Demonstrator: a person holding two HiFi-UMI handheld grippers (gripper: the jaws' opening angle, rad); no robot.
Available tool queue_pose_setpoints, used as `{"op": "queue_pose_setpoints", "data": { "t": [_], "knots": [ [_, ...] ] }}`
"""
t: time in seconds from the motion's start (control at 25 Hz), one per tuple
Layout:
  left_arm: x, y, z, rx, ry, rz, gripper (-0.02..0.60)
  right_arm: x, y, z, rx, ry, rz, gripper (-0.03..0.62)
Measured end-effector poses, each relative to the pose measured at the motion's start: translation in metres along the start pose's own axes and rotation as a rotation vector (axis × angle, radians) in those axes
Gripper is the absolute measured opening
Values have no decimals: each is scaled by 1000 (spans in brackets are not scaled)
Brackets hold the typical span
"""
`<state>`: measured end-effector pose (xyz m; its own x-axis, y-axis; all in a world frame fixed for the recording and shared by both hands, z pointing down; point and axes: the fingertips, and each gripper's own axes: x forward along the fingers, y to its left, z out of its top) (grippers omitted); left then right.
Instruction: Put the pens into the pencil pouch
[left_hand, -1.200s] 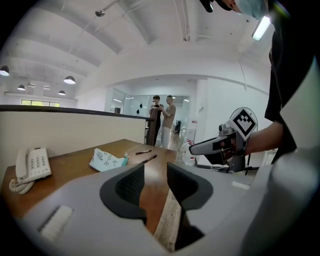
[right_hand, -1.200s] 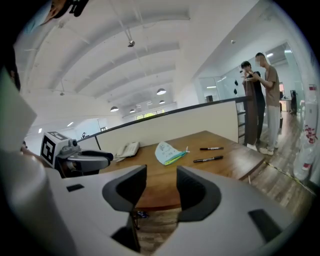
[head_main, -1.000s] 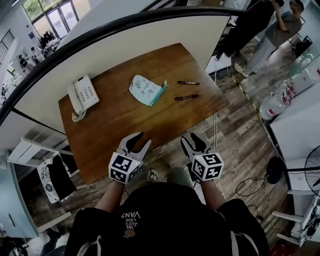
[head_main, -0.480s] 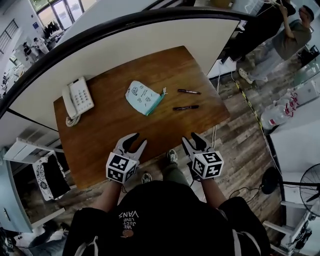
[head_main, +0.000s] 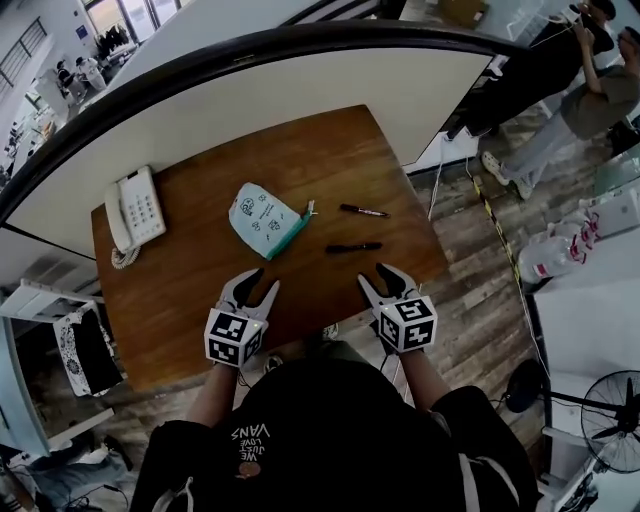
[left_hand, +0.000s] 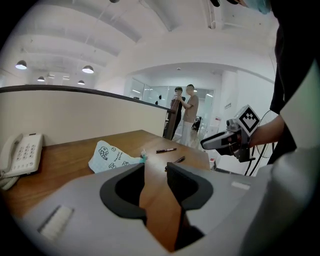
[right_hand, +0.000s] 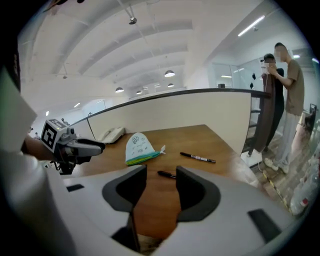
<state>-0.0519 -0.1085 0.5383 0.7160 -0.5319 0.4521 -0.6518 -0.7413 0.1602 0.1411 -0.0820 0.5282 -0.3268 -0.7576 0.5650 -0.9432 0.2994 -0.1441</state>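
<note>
A pale pencil pouch (head_main: 262, 222) with a teal zip edge lies flat at the middle of the wooden table (head_main: 200, 290). To its right lie two black pens, the farther pen (head_main: 364, 211) and the nearer pen (head_main: 353, 247). My left gripper (head_main: 256, 283) hovers open over the table's near edge, just below the pouch. My right gripper (head_main: 381, 277) is open too, just short of the nearer pen. Nothing is between either pair of jaws. The left gripper view shows the pouch (left_hand: 107, 156) and both pens (left_hand: 166, 150) ahead; the right gripper view shows the nearer pen (right_hand: 166, 174) right past its jaws.
A white desk phone (head_main: 130, 215) sits at the table's far left. A curved white partition (head_main: 300, 90) runs behind the table. People (head_main: 590, 90) stand beyond it at the far right. A fan (head_main: 610, 420) stands on the floor at the lower right.
Both grippers have moved forward from in front of the table to over its near edge, closer to the pouch and pens. Their jaws stay open.
</note>
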Motion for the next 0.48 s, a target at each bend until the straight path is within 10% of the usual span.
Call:
{"op": "queue_pose_setpoints", "data": {
  "t": [0.48],
  "knots": [
    [40,12,-10,-45,56,108,126,60,-60,-22,-385,239,186,155]
  ]
}}
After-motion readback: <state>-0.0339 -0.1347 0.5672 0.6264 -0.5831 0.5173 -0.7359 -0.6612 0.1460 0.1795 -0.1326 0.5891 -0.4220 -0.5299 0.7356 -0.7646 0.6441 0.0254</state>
